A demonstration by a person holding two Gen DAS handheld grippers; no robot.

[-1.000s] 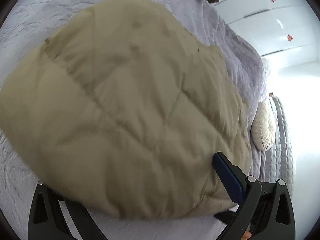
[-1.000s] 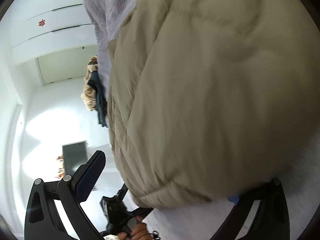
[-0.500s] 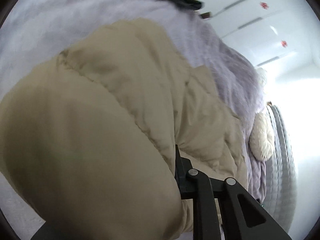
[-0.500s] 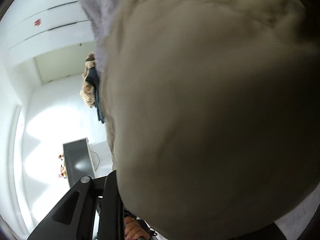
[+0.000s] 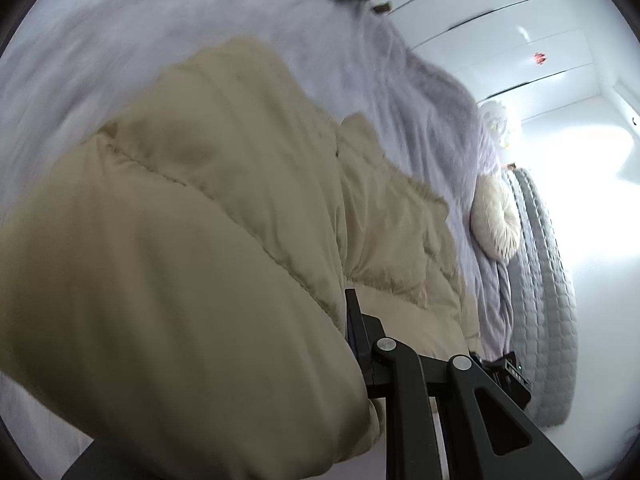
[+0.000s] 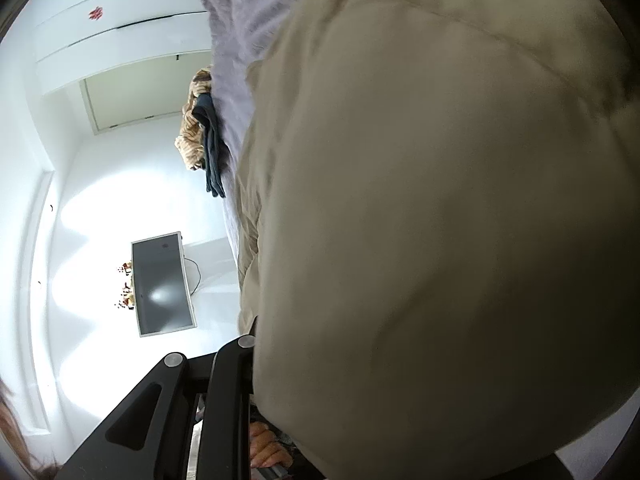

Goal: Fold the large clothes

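Observation:
A beige quilted puffer jacket (image 5: 192, 248) lies on a lilac bedspread (image 5: 168, 32) and fills most of both views. In the left wrist view its near edge bulges up over my left gripper (image 5: 320, 344); only the right finger (image 5: 354, 320) shows, pressed into the fabric, so the gripper is shut on the jacket. In the right wrist view the jacket (image 6: 440, 220) hangs close to the lens and covers my right gripper (image 6: 288, 380); its left finger (image 6: 232, 376) presses against the cloth, shut on the jacket.
A cream fluffy cushion (image 5: 496, 224) and a grey quilted blanket (image 5: 548, 280) lie at the bed's right side. Dark and tan clothes (image 6: 202, 136) are piled at the bed's far end. White wardrobe doors (image 5: 520, 32) stand behind. A monitor (image 6: 162, 284) sits on the white floor.
Both grippers closed on the jacket's near edge and lifted it. The fabric now bulges over the fingers and fills more of both views.

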